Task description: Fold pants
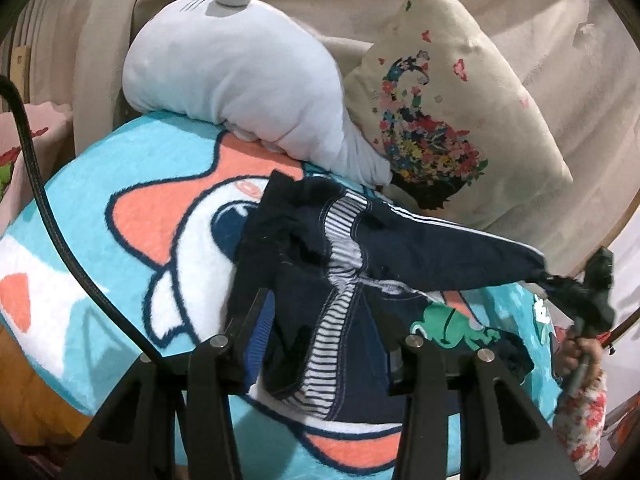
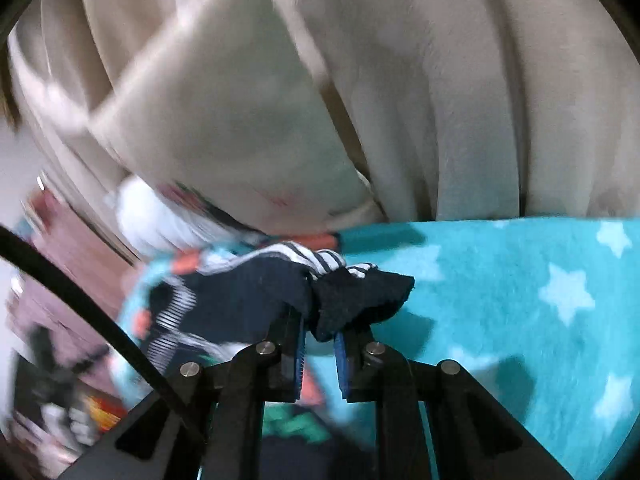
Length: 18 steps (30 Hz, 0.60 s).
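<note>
Dark navy pants (image 1: 304, 248) with a striped lining and white side stripes lie bunched on a turquoise cartoon blanket (image 1: 120, 208). My left gripper (image 1: 324, 340) is low over the waist end, its jaws apart with pants fabric lying between them. My right gripper (image 1: 560, 282) is shut on a pant leg cuff and holds it stretched out to the right, above the blanket. In the right wrist view the right gripper (image 2: 320, 344) pinches the dark cuff (image 2: 360, 296) between its blue pads (image 2: 298, 360). That view is motion blurred.
A grey plush seal pillow (image 1: 240, 88) and a cream pillow with a flower print (image 1: 448, 104) lie at the blanket's far edge. Beige curtains (image 2: 440, 80) hang behind. A black cable (image 1: 44, 200) crosses at the left. The blanket has white stars (image 2: 564, 292) at the right.
</note>
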Available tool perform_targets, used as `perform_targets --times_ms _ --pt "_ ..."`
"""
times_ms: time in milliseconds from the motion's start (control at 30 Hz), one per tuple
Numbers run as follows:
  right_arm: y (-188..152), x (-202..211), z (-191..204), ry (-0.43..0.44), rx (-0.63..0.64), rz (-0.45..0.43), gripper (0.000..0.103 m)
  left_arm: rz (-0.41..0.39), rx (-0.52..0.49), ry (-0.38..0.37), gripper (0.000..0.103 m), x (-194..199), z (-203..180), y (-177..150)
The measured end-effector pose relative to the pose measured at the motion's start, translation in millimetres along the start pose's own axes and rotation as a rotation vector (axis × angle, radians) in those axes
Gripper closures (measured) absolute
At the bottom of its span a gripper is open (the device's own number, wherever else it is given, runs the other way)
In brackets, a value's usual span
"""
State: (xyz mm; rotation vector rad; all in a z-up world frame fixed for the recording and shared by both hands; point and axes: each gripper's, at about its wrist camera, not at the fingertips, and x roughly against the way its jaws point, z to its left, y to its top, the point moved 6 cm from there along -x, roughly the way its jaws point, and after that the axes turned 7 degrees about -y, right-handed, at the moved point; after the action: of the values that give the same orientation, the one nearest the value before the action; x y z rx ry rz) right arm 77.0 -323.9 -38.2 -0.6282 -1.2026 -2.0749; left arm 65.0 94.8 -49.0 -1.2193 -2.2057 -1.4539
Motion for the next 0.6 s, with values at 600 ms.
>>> perform_targets --times_ms 600 --pt "-35.5 14.1 -5.1 -0.145 -0.056 0.0 0.063 0.083 -0.076 -0.027 0.049 -47.2 -29.8 6.4"
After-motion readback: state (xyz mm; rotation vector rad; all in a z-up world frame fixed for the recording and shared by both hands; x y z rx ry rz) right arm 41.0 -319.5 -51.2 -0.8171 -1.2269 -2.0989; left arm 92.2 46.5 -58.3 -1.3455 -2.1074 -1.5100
